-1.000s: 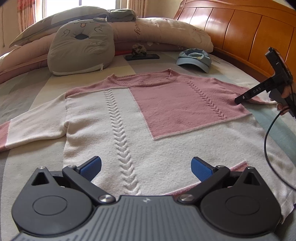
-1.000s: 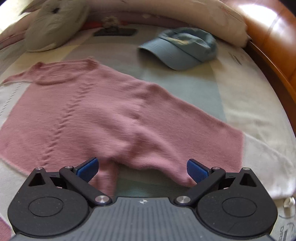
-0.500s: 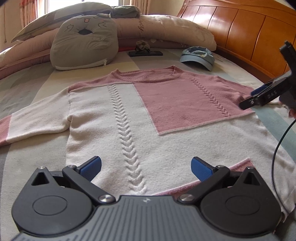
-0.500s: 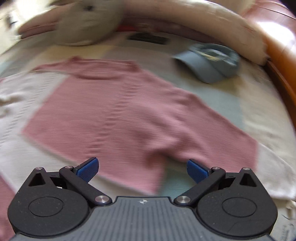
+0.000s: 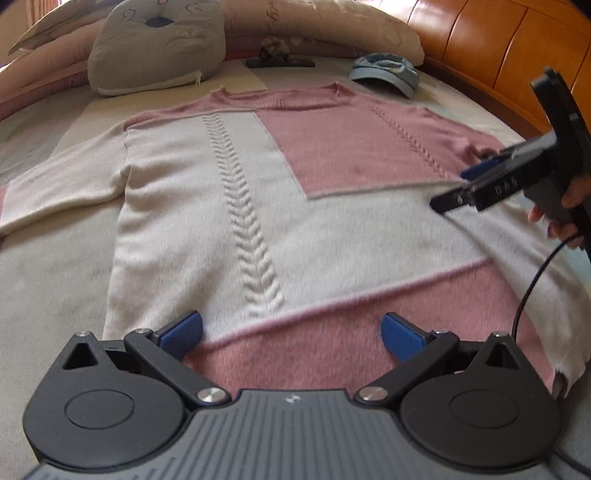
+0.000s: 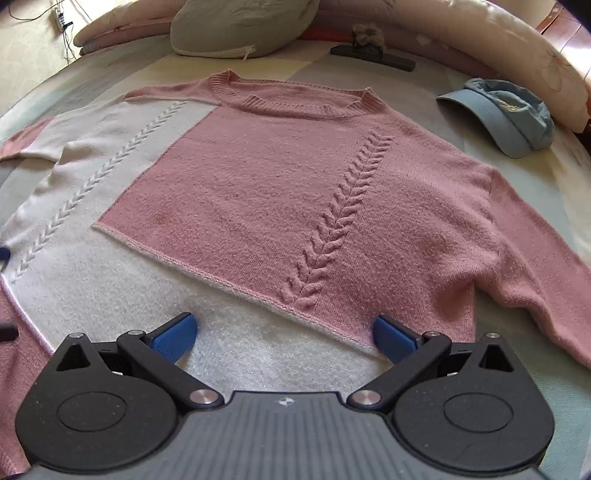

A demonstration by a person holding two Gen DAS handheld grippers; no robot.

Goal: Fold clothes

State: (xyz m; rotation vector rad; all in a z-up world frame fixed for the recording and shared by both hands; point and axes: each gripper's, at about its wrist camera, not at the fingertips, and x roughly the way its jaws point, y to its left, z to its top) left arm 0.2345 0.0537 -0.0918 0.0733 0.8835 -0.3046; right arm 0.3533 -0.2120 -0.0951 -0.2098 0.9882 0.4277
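A pink and cream knit sweater [image 5: 258,206] lies flat, front up, on the bed with both sleeves spread out. My left gripper [image 5: 291,336] is open and hovers over the pink hem band, with nothing between its blue pads. In the right wrist view the sweater [image 6: 280,192] fills the frame. My right gripper [image 6: 284,338] is open above the seam where the pink panel meets the cream, near the right side. From the left wrist view the right gripper [image 5: 465,184] hangs over the sweater's right edge, held by a hand [image 5: 561,210].
A blue cap [image 6: 509,114] lies beyond the right sleeve. A grey cushion [image 5: 155,48] and long pillows [image 5: 332,26] line the far side, with a dark flat object [image 6: 373,55] before them. A wooden headboard [image 5: 498,48] runs along the right. A cable [image 5: 532,284] trails from the right gripper.
The left gripper has drawn back, so the pink hem band now shows under it. The right gripper has swung from the right sleeve to face the sweater's body.
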